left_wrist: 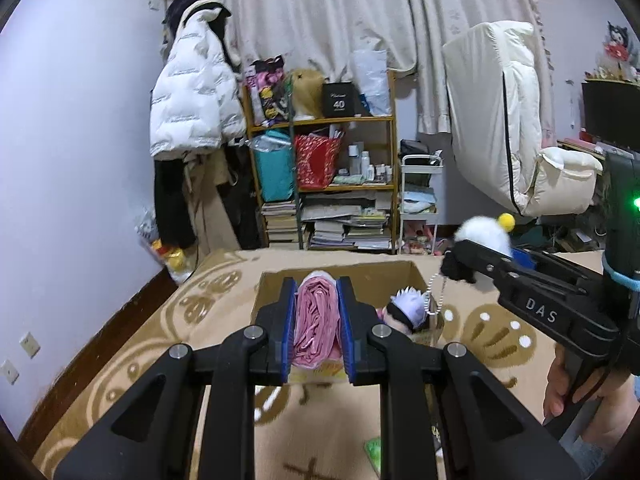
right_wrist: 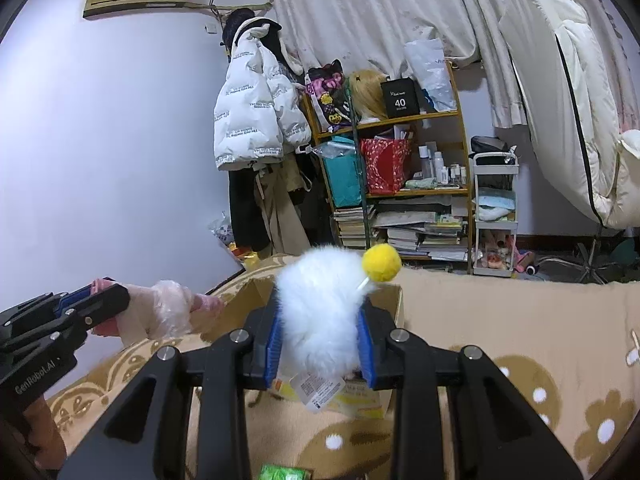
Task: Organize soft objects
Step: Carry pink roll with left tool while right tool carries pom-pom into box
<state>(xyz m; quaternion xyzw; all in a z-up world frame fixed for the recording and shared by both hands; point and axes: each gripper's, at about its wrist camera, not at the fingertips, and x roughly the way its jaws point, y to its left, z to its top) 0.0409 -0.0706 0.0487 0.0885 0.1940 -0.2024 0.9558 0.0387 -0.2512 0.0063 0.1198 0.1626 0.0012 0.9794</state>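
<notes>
My left gripper (left_wrist: 317, 320) is shut on a pink soft item (left_wrist: 316, 320) in clear plastic wrap, held over the open cardboard box (left_wrist: 272, 280) on the beige patterned blanket. A small doll with a white spiky crown (left_wrist: 408, 306) and a ball chain lies in the box. My right gripper (right_wrist: 320, 336) is shut on a white fluffy plush (right_wrist: 320, 304) with a yellow pom-pom (right_wrist: 381, 263), held above the box (right_wrist: 394, 304). The right gripper also shows in the left wrist view (left_wrist: 476, 256), and the left gripper in the right wrist view (right_wrist: 112, 296) with the pink item (right_wrist: 168, 312).
A blanket with brown flowers (right_wrist: 520, 340) covers the bed. A shelf (left_wrist: 324, 160) with bags and books stands at the far wall, beside a white jacket (left_wrist: 192, 104) and a small white cart (left_wrist: 420, 200). A green packet (right_wrist: 282, 473) lies near the front edge.
</notes>
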